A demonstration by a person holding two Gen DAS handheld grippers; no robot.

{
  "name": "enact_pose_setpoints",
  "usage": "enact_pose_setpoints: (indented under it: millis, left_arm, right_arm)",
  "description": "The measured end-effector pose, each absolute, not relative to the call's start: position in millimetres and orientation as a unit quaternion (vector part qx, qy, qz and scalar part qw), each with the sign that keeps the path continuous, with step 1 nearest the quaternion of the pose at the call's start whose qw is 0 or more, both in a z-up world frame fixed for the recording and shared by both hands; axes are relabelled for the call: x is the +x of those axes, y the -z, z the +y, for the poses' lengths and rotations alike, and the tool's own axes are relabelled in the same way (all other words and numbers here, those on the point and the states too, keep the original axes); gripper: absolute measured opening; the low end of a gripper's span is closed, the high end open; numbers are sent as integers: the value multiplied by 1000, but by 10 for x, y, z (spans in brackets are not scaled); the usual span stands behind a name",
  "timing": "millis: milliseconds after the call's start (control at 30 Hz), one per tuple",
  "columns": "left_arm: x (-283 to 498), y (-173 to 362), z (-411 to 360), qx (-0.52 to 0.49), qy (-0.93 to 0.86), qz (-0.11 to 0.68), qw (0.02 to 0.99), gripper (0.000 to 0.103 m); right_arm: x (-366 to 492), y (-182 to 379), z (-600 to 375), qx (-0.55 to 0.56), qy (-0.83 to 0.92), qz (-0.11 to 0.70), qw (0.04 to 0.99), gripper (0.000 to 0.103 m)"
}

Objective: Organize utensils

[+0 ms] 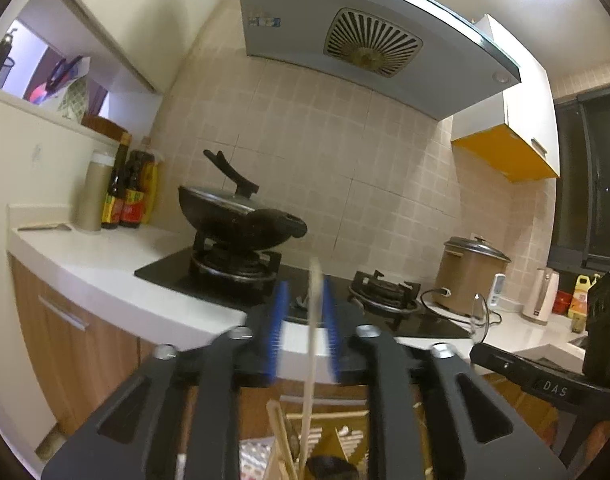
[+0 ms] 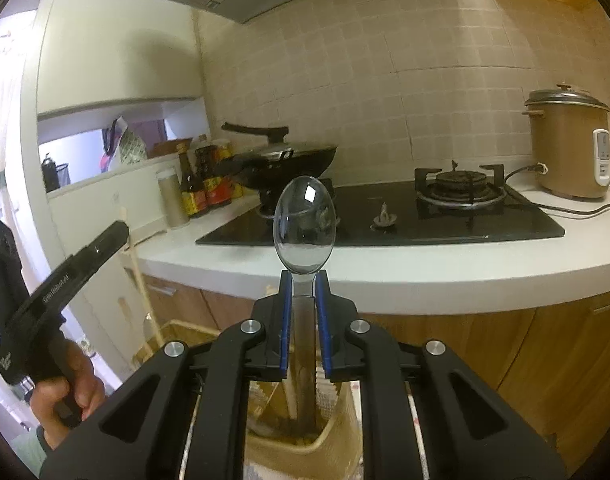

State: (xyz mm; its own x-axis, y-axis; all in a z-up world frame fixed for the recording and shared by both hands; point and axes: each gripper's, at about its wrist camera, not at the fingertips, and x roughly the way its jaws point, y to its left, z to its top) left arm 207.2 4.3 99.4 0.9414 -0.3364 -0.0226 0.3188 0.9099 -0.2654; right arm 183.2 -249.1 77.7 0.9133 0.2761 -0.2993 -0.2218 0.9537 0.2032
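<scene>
- Counter edge [image 2: 385, 276] runs white across our front, the black hob [image 2: 385, 216] set just behind it.
- We see a lidded wok [image 1: 241, 216] on the left burner, sauce bottles [image 1: 125, 196] beside it and a rice cooker [image 2: 565, 148] at far right.
- Our left gripper [image 1: 303, 320] stands narrowly open; a pale wooden utensil [image 1: 311, 340] rises between its pads, contact unclear.
- Our right gripper [image 2: 303, 312] clamps a metal spoon [image 2: 305, 224] upright by its handle, above a beige holder [image 2: 305, 440].

Wok [image 2: 283, 160] on stove [image 2: 385, 220], left of rice cooker [image 2: 565, 148].
</scene>
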Motion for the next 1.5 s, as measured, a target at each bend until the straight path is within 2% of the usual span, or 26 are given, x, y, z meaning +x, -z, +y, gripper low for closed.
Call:
enact_pose_setpoints:
  millis: [67, 133, 367, 433, 500, 567, 600, 700, 733, 767, 800, 900, 1067, 1500]
  left_arm:
    - [2004, -998, 78, -130, 171, 36, 976, 29]
    - [1931, -1011, 122, -129, 171, 38, 976, 36]
    - [1570, -1063, 227, -124, 173, 46, 976, 39]
    - [1414, -1068, 238, -122, 174, 49, 976, 48]
    - [1280, -1064, 227, -117, 173, 52, 977, 51]
    - [1118, -1052, 208, -111, 175, 55, 977, 58]
    - [1030, -1044, 199, -108, 174, 54, 977, 66]
    - [796, -1026, 185, -103, 173, 51, 978, 72]
    - [746, -1022, 182, -102, 172, 51, 978, 75]
    - [671, -1010, 187, -105, 171, 52, 978, 77]
    - [614, -996, 195, -107, 170, 52, 978, 80]
    - [438, -924, 211, -109, 159, 53, 980, 86]
    - [242, -731, 176, -96, 134, 68, 984, 88]
    - [186, -201, 47, -67, 104, 90, 988, 90]
  right_arm:
    - [1765, -777, -2505, 85, -128, 166, 974, 11]
    - [1691, -778, -2531, 90, -129, 171, 973, 11]
    - [1276, -815, -2581, 101, -133, 176, 970, 11]
    - [1144, -825, -2560, 99, -134, 176, 970, 11]
    - [986, -818, -2530, 99, -137, 177, 970, 11]
    - [859, -810, -2498, 98, -140, 177, 969, 13]
    - [784, -807, -2478, 97, -141, 177, 969, 14]
    - [597, -807, -2426, 96, -141, 173, 970, 26]
    - [537, -810, -2410, 95, -140, 172, 971, 36]
    - [482, -804, -2396, 93, -138, 170, 971, 51]
    - [407, -794, -2376, 90, -133, 165, 973, 55]
    - [275, -740, -2319, 78, -120, 163, 976, 56]
    - [92, -503, -2278, 77, -105, 176, 976, 64]
    - [-135, -190, -2183, 49, -41, 145, 987, 69]
